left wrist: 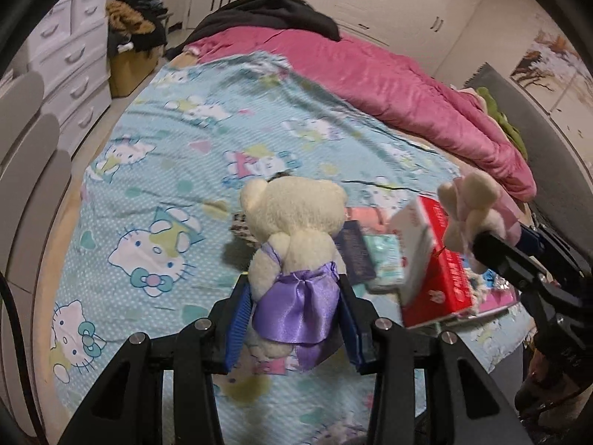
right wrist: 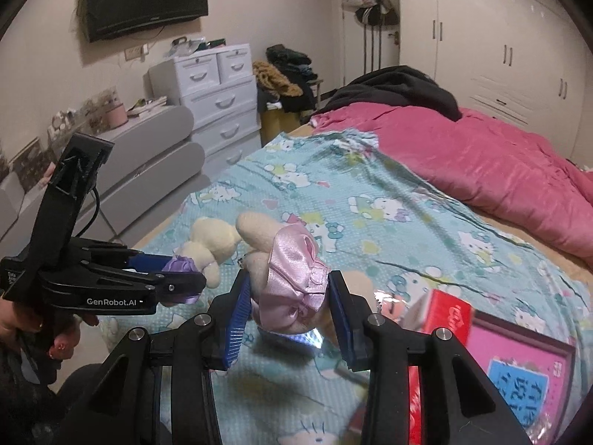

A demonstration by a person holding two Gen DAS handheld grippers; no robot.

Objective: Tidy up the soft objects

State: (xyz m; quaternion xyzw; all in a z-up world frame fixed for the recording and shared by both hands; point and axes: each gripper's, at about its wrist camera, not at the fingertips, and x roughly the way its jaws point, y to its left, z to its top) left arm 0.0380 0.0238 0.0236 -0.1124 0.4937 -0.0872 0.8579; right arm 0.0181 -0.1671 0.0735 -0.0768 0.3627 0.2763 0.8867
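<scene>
Now both tongs grip cream plush bears — left tongs purple-skirted bear, right tongs pink-skirted bear.

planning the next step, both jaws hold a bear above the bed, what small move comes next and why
Probably carry both toys toward the bare bedsheet and set them down together: the purple-dress bear and pink-dress bear are both gripped and lifted, while boxes crowd the near right corner.

Even, warm indoor light, moderately dim. Strong fisheye bending and dark vignette at edges (both views). Red box motion-blurred; glare on satin quilt; soft shadows.
</scene>
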